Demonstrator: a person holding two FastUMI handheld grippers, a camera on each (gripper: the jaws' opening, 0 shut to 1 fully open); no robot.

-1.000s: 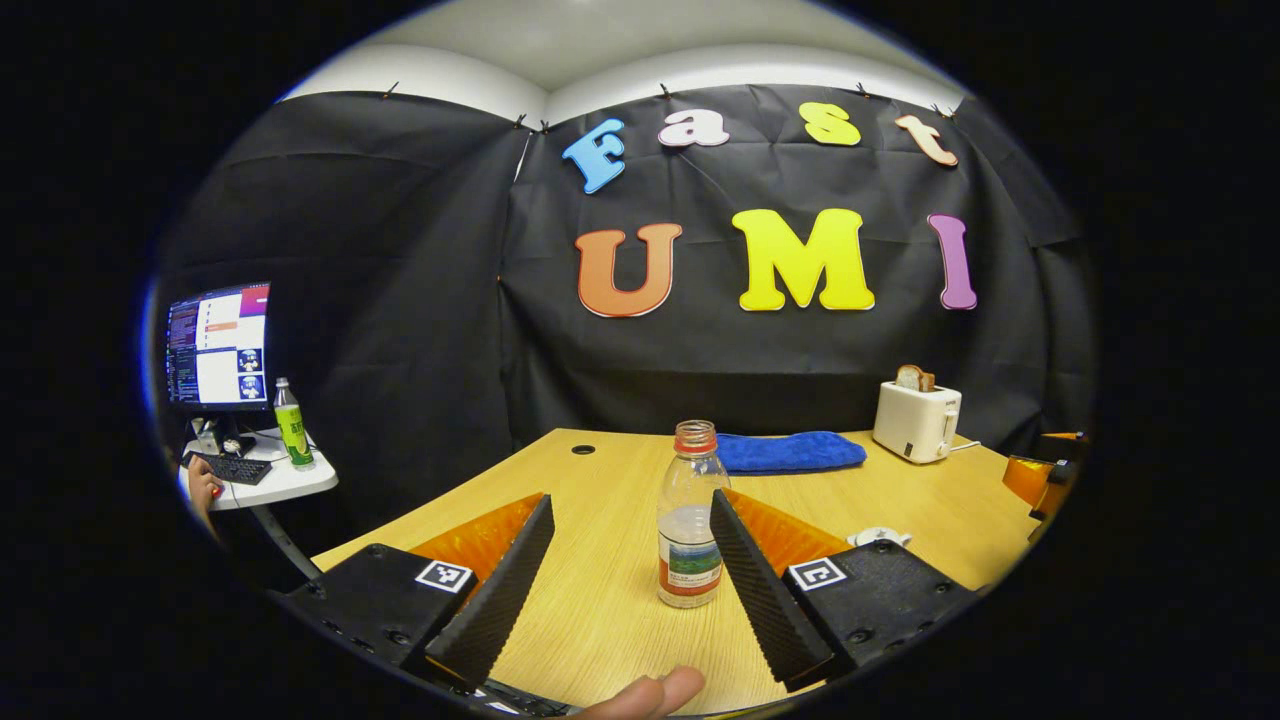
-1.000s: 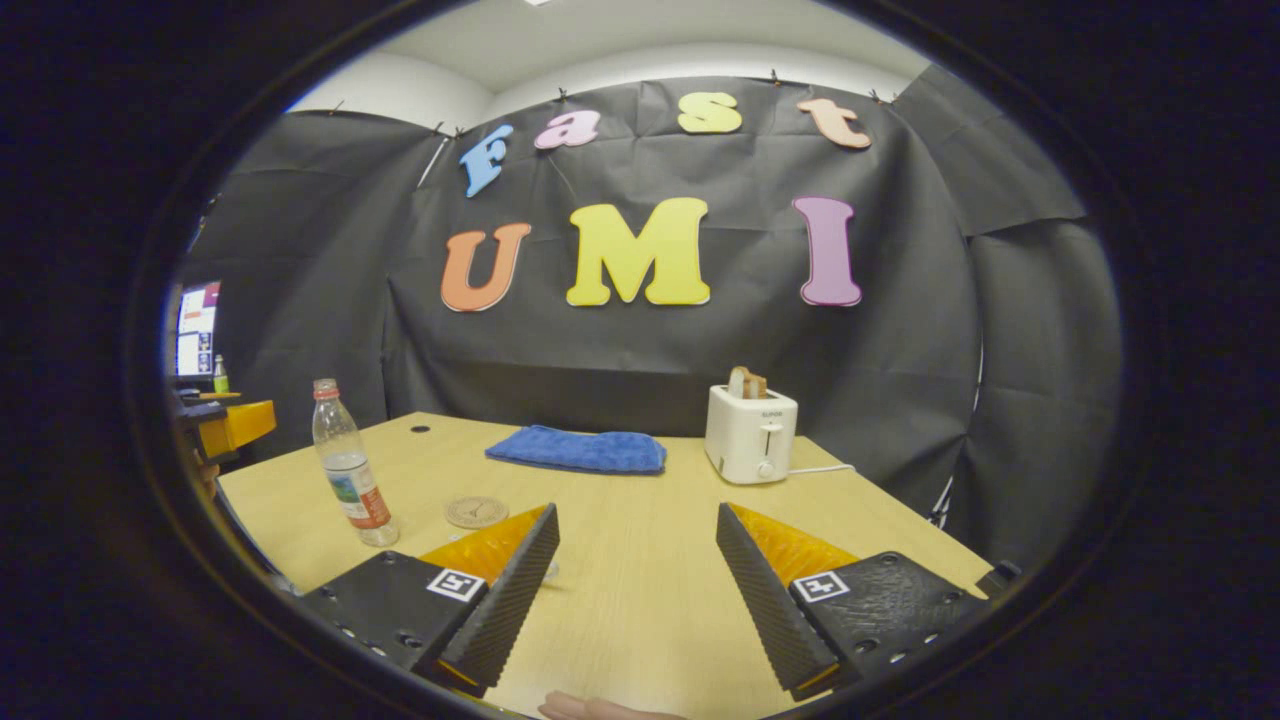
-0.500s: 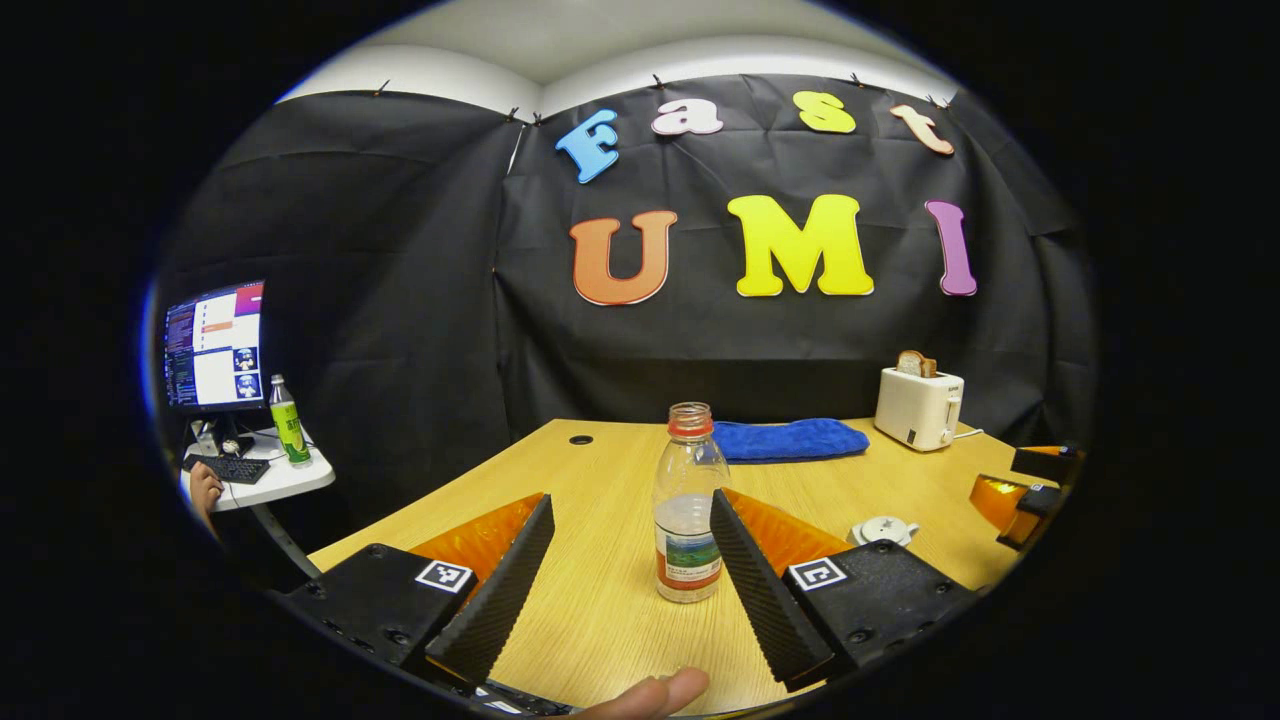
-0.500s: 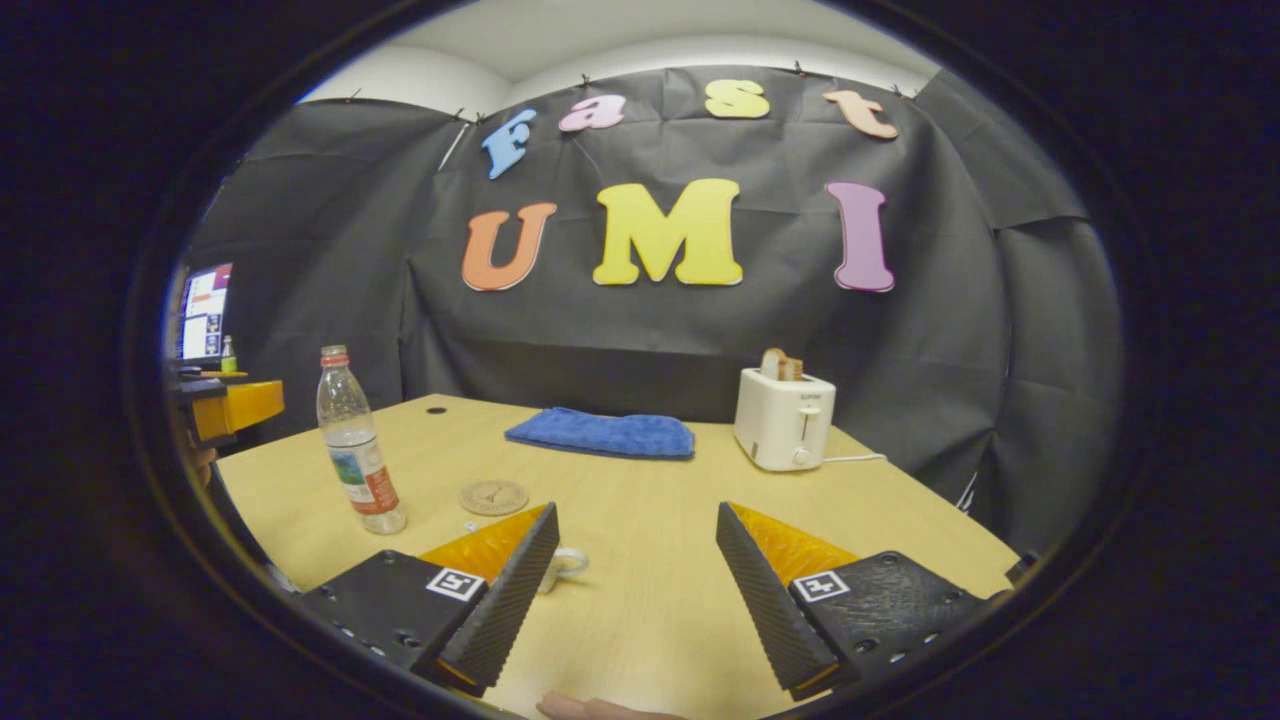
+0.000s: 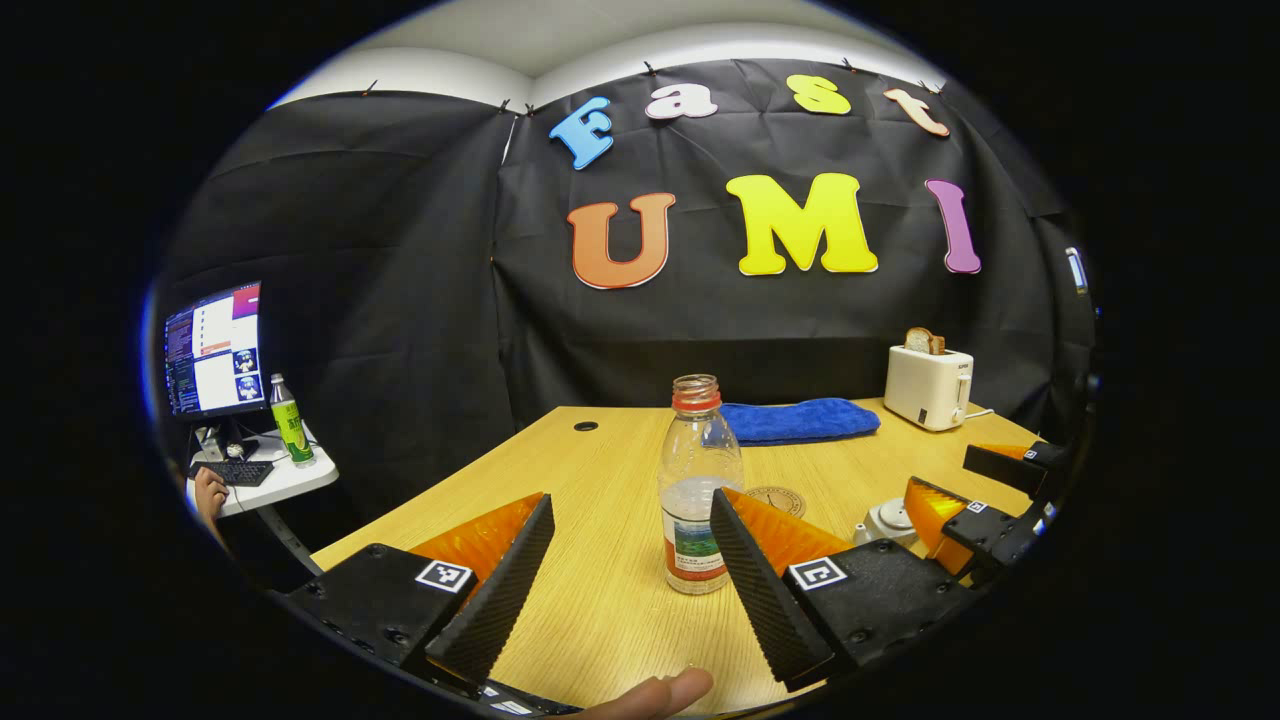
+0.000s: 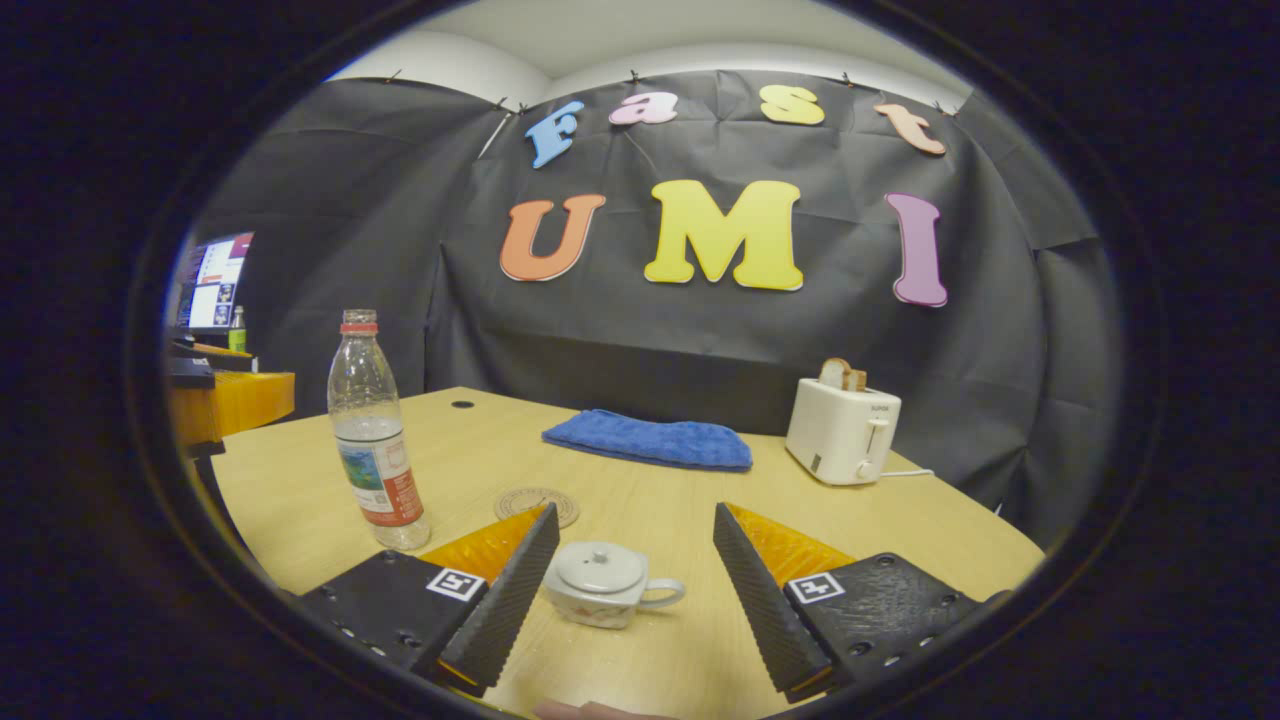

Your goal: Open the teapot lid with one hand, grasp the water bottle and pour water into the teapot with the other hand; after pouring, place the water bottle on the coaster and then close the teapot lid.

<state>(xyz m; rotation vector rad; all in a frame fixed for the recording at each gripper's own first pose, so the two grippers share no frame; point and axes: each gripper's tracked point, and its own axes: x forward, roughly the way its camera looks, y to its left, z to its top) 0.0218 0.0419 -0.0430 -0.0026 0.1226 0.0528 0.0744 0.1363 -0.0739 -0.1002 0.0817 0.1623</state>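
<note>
A clear water bottle [image 5: 700, 490] with a red neck ring and no cap stands on the wooden table [image 5: 600, 600]. My left gripper [image 5: 631, 497] is open, and the bottle stands just ahead between its fingers, nearer the right one. In the right gripper view the bottle [image 6: 375, 440] is at the left. A small white teapot [image 6: 605, 582] with its lid [image 6: 600, 567] on sits low between the fingers of my open right gripper [image 6: 636, 508]. A round coaster [image 6: 537, 500] lies between bottle and teapot. The left gripper view shows the teapot [image 5: 885, 520] beside the right gripper [image 5: 985, 500].
A blue towel [image 6: 650, 440] lies at the back of the table, with a white toaster [image 6: 842, 430] holding bread to its right. Off the table's left, a side table carries a monitor [image 5: 215, 345] and a green bottle [image 5: 288, 420].
Both grippers have come forward and tipped down. The teapot has come into sight between the right gripper's fingers. The bottle looks larger and nearer in both views.
</note>
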